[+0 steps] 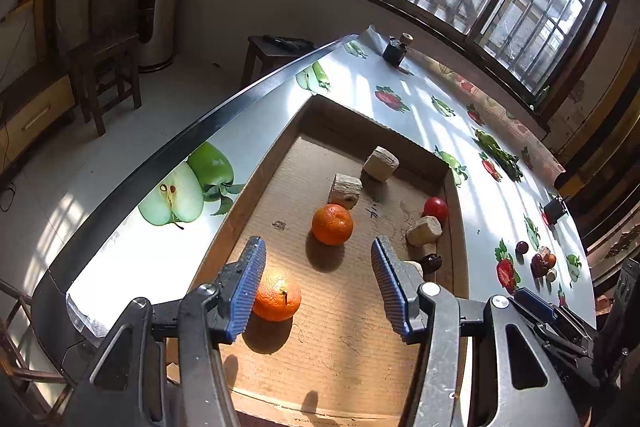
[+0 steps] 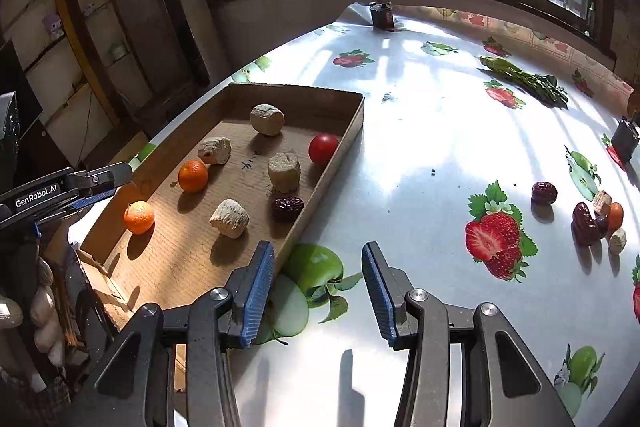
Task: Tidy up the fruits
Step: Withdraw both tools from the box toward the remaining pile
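A shallow cardboard tray [image 1: 256, 187] [image 2: 352, 131] holds two oranges [image 1: 277, 295] [image 1: 332, 224], a red tomato [image 1: 435, 207] [image 2: 323, 148], a dark red date [image 2: 287, 207] and several beige chunks [image 2: 229, 218]. My left gripper [image 1: 318, 283] is open above the tray, its left finger beside the near orange [image 2: 139, 217]. My right gripper [image 2: 318, 287] is open and empty over the tablecloth, just right of the tray. A loose date [image 2: 544, 193] and a small heap of dates and bits [image 2: 596, 221] [image 1: 542, 263] lie on the table at the right.
The table [image 2: 420, 147] has a white cloth printed with fruit pictures. Green leafy vegetable [image 2: 524, 79] lies far right. Small dark clamps [image 2: 382, 11] [image 2: 624, 141] hold the cloth's edges. Chairs and a stool [image 1: 100, 75] stand left of the table.
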